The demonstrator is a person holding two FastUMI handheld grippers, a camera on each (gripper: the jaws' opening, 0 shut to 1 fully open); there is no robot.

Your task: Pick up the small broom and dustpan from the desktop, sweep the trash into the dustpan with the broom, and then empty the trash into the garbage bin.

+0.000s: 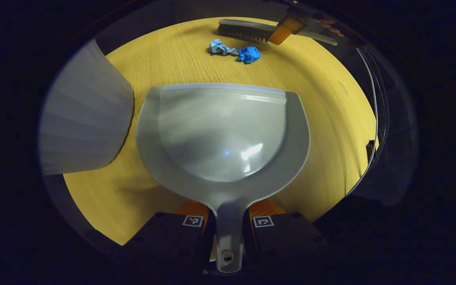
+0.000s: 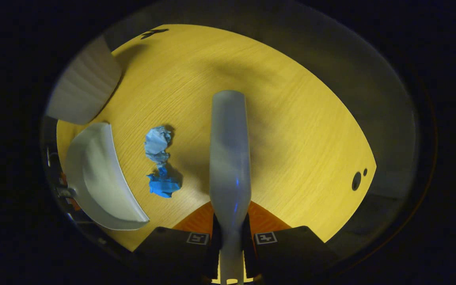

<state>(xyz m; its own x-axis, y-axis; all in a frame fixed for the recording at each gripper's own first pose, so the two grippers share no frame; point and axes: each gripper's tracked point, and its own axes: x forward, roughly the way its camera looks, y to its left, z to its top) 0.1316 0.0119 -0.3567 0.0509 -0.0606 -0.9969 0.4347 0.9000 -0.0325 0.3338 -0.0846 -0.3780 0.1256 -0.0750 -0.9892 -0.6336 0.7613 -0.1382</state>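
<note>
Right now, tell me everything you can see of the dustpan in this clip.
The dustpan is pale grey, glossy and plastic-looking: a rounded scoop with a raised back wall, a straight front lip and a narrow handle ending in a hanging hole. Nothing lies in it. The left gripper is shut on the handle, a finger on each side. It sits low over the yellow wooden desktop, lip pointing at the blue crumpled trash, which lies apart from it. Whether the lip touches the desktop cannot be told.

- Dustpan [image 1: 222, 134]: we log grey plastic, empty, mouth facing the trash, handle clamped.
- Broom [image 1: 251, 31]: grey, dark bristles, beyond the trash.
- Trash [image 2: 158, 162]: two crumpled blue scraps, touching, on the worktop [image 2: 291, 130].
- Garbage bin [image 1: 83, 126]: white, ribbed, beside the dustpan.
</note>
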